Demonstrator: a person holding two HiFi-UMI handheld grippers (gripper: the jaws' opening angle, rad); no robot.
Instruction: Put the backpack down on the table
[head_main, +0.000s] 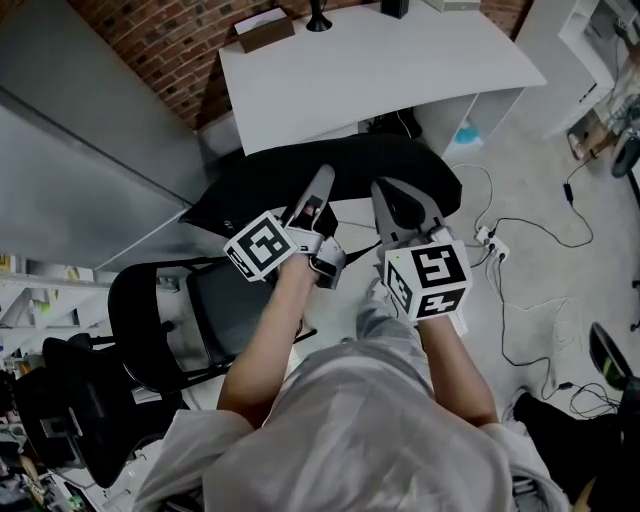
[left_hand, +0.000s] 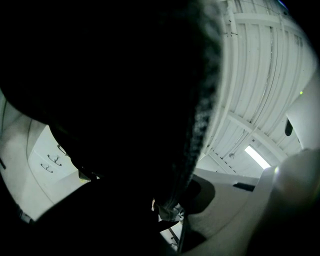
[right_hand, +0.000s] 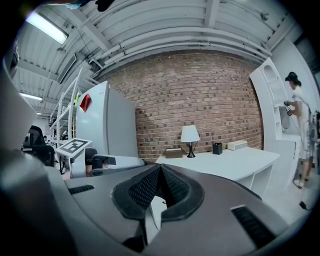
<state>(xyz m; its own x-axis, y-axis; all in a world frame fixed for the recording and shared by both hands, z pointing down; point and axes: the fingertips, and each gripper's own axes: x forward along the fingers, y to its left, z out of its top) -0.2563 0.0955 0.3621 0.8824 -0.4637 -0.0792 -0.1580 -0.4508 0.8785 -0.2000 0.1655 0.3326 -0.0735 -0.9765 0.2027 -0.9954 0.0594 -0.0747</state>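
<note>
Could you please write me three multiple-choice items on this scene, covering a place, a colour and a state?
1. Where does the lamp stand? A on the floor; B on the white table; C on the backpack.
2. What colour is the backpack? A red; B white; C black.
3. Is the backpack on the table? A yes, flat on top; B no, short of its near edge; C yes, beside the lamp.

1 B: the lamp stands on the table by the brick wall.
2 C: the head view shows it black.
3 B: it shows before the near edge, off the tabletop.
</note>
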